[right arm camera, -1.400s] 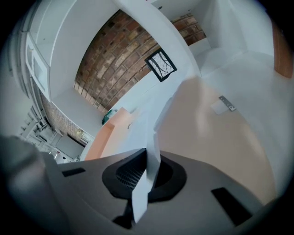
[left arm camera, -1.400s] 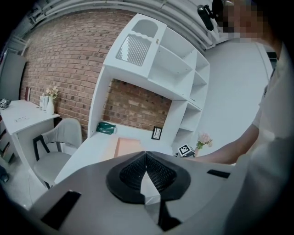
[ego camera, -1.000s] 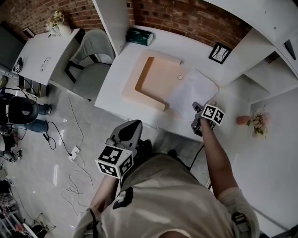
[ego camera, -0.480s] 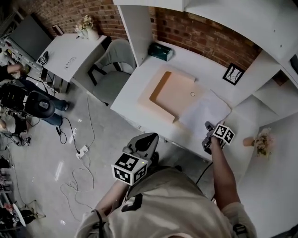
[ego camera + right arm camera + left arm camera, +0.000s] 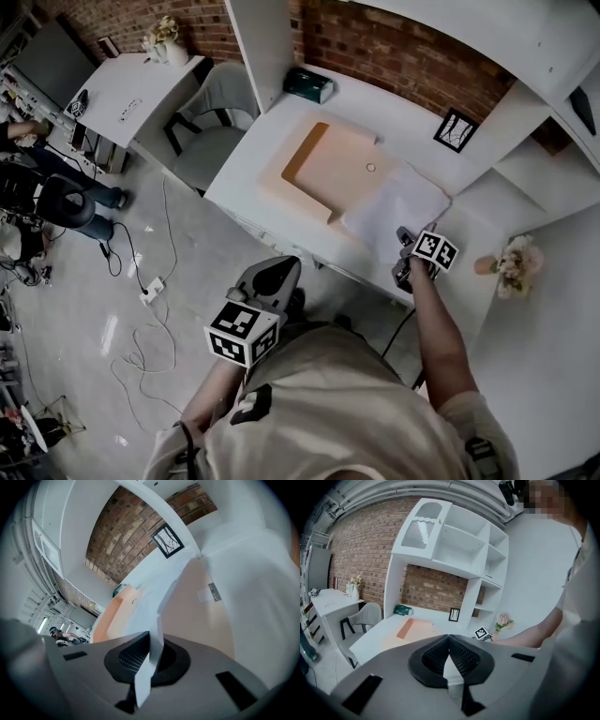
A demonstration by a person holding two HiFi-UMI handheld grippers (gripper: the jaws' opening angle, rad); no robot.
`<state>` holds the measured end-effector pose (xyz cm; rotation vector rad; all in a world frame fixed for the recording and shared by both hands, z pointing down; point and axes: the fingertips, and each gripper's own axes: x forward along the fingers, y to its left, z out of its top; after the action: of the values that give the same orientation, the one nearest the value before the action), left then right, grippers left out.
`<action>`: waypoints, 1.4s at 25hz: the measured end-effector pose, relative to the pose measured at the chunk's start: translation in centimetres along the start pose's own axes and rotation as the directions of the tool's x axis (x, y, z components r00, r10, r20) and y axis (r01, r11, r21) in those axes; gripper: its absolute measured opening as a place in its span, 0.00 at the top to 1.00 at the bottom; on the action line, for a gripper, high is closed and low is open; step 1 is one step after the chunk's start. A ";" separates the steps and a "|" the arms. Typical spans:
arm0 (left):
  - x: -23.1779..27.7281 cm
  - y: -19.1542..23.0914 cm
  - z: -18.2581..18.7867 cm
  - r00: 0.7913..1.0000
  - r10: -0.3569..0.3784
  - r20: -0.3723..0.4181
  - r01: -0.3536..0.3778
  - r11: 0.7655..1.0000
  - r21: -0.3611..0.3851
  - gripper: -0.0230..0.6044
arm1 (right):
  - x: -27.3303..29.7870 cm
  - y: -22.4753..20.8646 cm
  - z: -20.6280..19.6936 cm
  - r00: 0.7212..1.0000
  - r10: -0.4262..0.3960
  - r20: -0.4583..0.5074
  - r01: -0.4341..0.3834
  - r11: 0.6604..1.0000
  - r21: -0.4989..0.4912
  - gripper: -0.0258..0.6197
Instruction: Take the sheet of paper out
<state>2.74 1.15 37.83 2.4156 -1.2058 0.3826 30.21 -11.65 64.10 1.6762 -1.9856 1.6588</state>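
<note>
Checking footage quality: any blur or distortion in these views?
Head view: sharp, white desk edges bowed. Left gripper view: fisheye, dark corners. Right gripper view: fisheye; thin white paper sheet in the right tool blurs near the lens.

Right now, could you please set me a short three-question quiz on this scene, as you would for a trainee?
1. True or false: the left gripper is clamping the sheet of paper.
2. In the head view, on which side of the peach folder does the sheet lie? A) left, B) right, C) far side.
3. What do the jaws of the right gripper hold?

Key
1. False: its jaws are together on nothing, well back from the sheet.
2. B.
3. The sheet of paper, pinched at its near edge.
</note>
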 end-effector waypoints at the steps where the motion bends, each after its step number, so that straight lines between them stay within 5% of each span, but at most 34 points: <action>1: -0.1 -0.2 -0.3 1.000 0.003 -0.007 -0.003 1.000 -0.006 0.94 | -0.1 0.0 -0.2 1.000 0.000 -0.003 0.000 1.000 0.000 0.92; 13: -0.1 -3.6 -3.3 0.998 0.020 -0.064 -0.024 0.998 -0.062 0.94 | -1.1 -0.2 -0.6 0.999 0.031 -0.029 -0.032 0.999 -0.027 0.92; 22: 0.3 -5.0 -3.8 0.996 0.026 -0.085 -0.032 0.997 -0.064 0.94 | -2.3 -1.5 0.3 0.997 0.081 0.006 -0.081 0.992 0.099 0.92; 29: -0.7 -3.5 -2.9 0.998 0.005 -0.061 -0.008 0.998 -0.056 0.94 | -2.9 -1.6 -0.5 1.000 0.001 0.006 -0.001 0.999 -0.053 0.92; 35: -2.5 -1.9 -3.0 0.999 -0.018 -0.033 0.016 0.998 -0.065 0.94 | -4.0 -3.2 -1.5 0.993 -0.114 0.005 0.114 0.989 -0.090 0.92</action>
<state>2.57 5.32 38.94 2.3533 -1.1644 0.3721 33.30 -7.36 64.38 1.7229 -1.8955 1.5081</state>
